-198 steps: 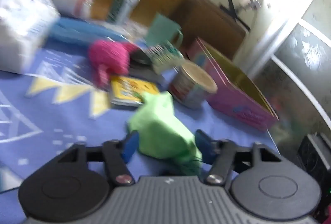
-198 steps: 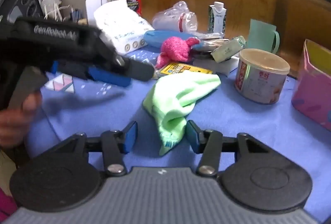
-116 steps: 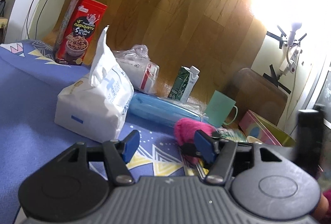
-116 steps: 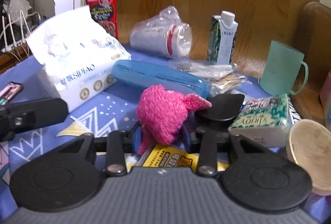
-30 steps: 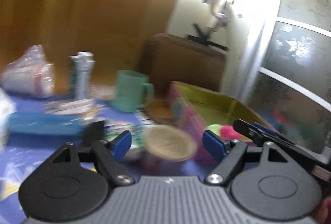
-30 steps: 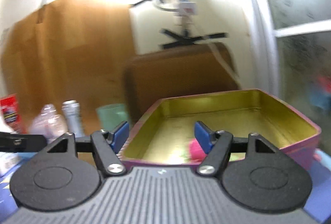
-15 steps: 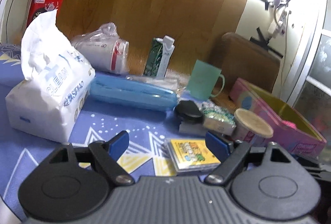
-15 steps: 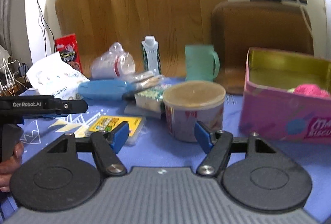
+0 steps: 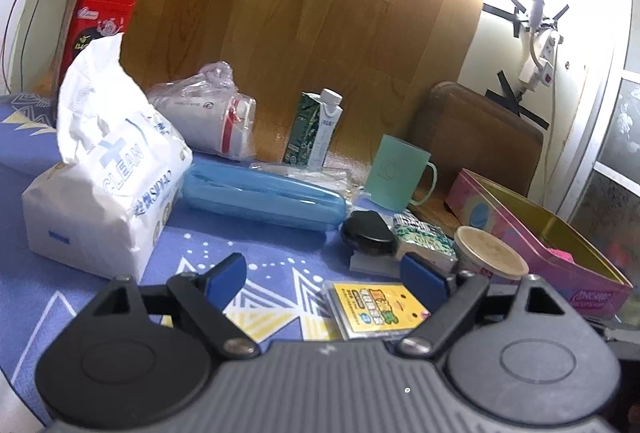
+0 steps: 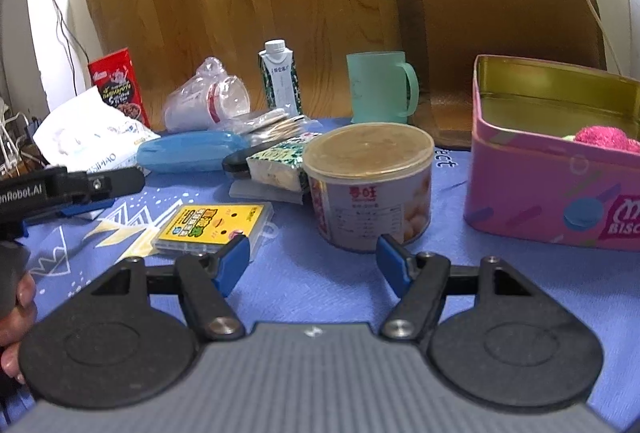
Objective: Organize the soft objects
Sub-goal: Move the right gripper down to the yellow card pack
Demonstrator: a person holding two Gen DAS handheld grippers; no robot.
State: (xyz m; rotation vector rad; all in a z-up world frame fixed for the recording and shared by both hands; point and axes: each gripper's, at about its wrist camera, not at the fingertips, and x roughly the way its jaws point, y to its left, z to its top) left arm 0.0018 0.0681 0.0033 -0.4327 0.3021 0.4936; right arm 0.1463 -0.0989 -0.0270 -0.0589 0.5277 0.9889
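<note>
Pink fuzzy toy lies inside the pink biscuit tin, at about two o'clock from the right tool, with a sliver of something green just beside it (too little shows to name it). That placement reads as sorting done: soft things in the tin, hard things left out.

Right tool hovers low over the blue surface, its blue pads spread wide with nothing between them. Left tool is likewise spread and empty, held level above the patterned cloth; I judge both are parked between picks or finished.

Outward from the right tool, a round lidded can stands at twelve o'clock, just beside the tin and partly in the way of a straight reach. A yellow card pack lies at eleven o'clock. Behind it sit a black clip on a small packet, a blue case, a tissue pack, bagged plastic cups, a carton, a green mug and a red snack box at ten o'clock.

No other soft thing shows on the surface, unless the tissue pack counts.
</note>
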